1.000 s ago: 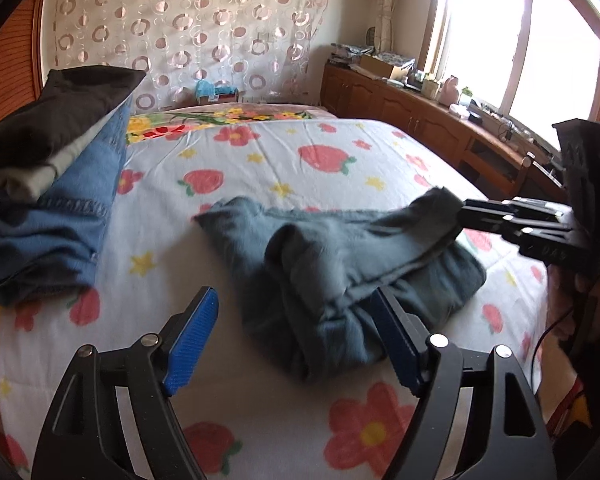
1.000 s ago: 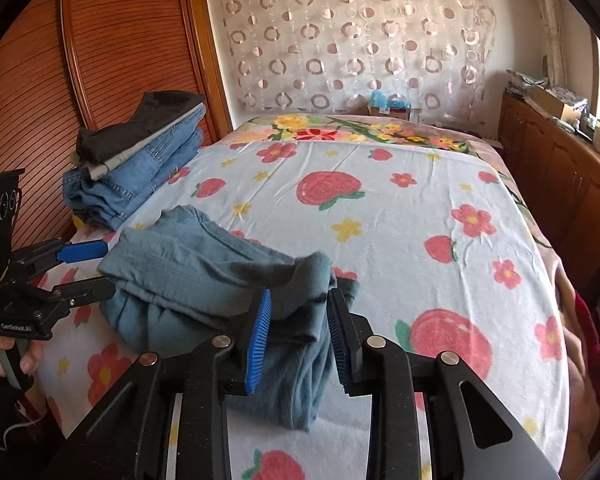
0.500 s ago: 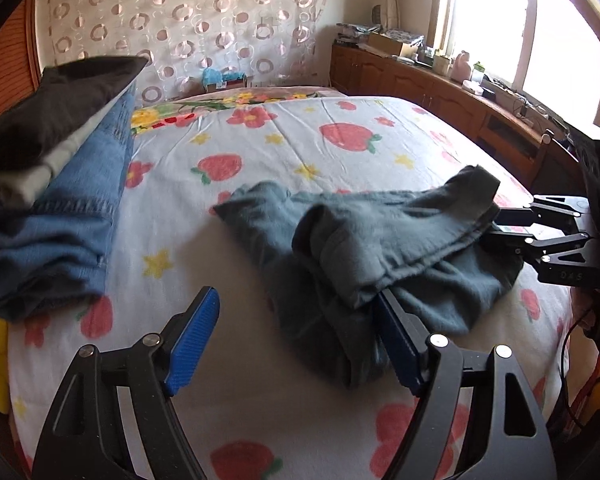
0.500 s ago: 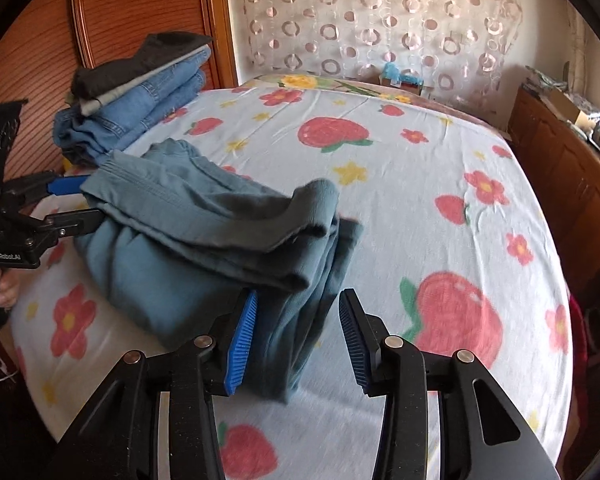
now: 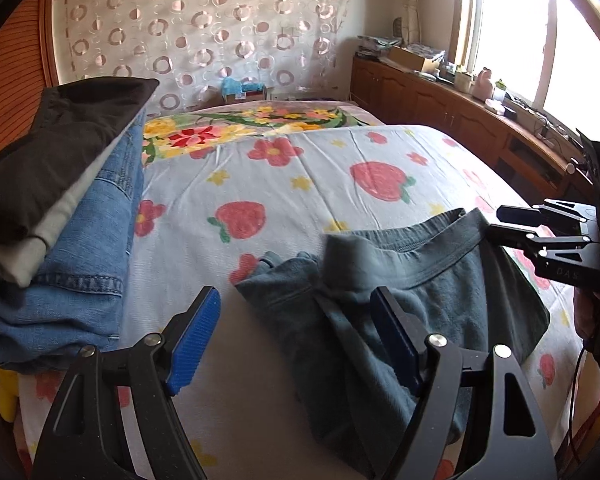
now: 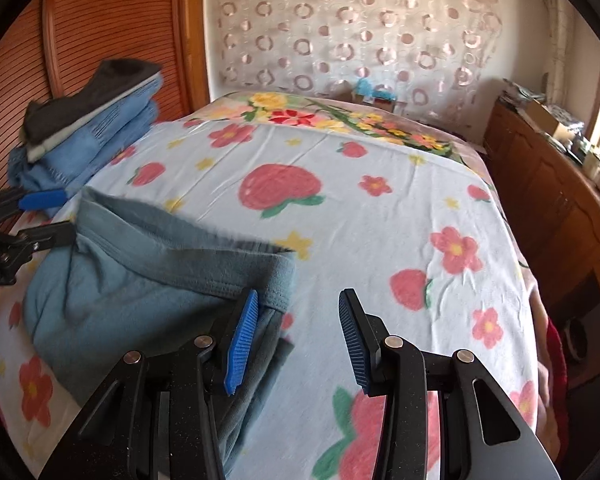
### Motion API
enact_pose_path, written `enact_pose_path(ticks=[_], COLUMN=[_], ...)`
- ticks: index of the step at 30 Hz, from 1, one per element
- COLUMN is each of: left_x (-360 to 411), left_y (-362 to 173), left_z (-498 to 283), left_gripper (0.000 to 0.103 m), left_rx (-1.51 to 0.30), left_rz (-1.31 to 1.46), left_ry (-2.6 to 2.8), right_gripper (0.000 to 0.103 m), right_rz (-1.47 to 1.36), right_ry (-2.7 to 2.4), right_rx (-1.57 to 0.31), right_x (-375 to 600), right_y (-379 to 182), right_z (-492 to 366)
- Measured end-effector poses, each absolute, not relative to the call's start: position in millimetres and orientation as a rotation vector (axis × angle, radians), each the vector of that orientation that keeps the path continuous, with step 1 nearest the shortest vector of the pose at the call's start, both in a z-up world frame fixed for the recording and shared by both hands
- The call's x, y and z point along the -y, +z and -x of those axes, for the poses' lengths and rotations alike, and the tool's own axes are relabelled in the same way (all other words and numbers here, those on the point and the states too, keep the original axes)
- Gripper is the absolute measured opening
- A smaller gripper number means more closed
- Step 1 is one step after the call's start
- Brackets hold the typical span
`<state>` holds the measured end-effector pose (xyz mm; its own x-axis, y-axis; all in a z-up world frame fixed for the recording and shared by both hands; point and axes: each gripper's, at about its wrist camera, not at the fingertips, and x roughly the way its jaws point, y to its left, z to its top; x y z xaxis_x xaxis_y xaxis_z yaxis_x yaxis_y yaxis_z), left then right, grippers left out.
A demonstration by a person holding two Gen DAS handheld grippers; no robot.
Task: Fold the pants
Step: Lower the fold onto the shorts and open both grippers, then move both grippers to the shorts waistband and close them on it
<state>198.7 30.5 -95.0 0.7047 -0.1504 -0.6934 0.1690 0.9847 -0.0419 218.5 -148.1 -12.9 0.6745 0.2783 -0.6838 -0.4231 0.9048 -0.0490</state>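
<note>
The grey-blue pants (image 5: 440, 280) lie loosely folded on the flowered bed sheet (image 5: 300, 184), waistband on top. My left gripper (image 5: 296, 308) is open and its jaws are closing slightly. The pants' left edge lies between them, and the right pad (image 5: 392, 340) rests over the cloth without pressing it. My right gripper (image 6: 298, 300) is open over bare sheet, its left pad (image 6: 242, 332) just beside the waistband end of the pants (image 6: 140, 280). Each gripper shows in the other's view, the right gripper (image 5: 500, 224) and the left gripper (image 6: 66, 214), at opposite ends of the pants.
A stack of folded clothes (image 5: 60, 240), jeans under grey and black pieces, sits at the bed's left side by the wooden headboard (image 6: 100, 20). Wooden cabinets (image 6: 540, 184) run along the right of the bed under a window. The bed's far half (image 6: 380, 220) carries only the sheet.
The right gripper opened and let go of the waistband fold, which now lies on the pants. Both grippers shifted sideways. The left gripper now sits at the pants' left edge.
</note>
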Motion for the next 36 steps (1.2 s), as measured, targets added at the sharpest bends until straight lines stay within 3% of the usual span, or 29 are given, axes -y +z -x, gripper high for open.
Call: enact_pose_path(ticks=[8, 16, 19, 23, 28, 34, 35, 36], left_x=[-34, -29, -24, -16, -16, -16, -15, -15], left_y=[-92, -96, -101, -109, -120, -124, -123, -123], left_z=[-171, -126, -115, -114, -122, -122, -122, -122], left_gripper=[0.064, 0.033, 0.028, 0.027, 0.027, 0.027, 0.026, 0.017], left_rx=[-0.746, -0.745, -0.755, -0.77, -0.797, -0.807, -0.805, -0.802], left_rz=[0.021, 0.039, 0.034, 0.017, 0.024, 0.024, 0.02, 0.021], left_ry=[-0.226, -0.312, -0.341, -0.351, -0.341, -0.346, -0.348, -0.352], right_gripper=[0.044, 0.044, 0.044, 0.042, 0.029, 0.023, 0.022, 0.018], right_rz=[0.155, 0.089, 0.067, 0.065, 0.063, 0.037, 0.036, 0.035], right_ry=[0.431, 0.53, 0.548, 0.558, 0.562, 0.573, 0.577, 0.58], right_rx=[-0.716, -0.736, -0.758, -0.774, -0.795, -0.801, -0.803, -0.805], right_x=[153, 176, 184, 191, 196, 200, 198, 198], right_y=[-8, -10, -17, -23, -28, -30, -30, -31], right_z=[-200, -152, -136, -123, -122, -125, -125, -125])
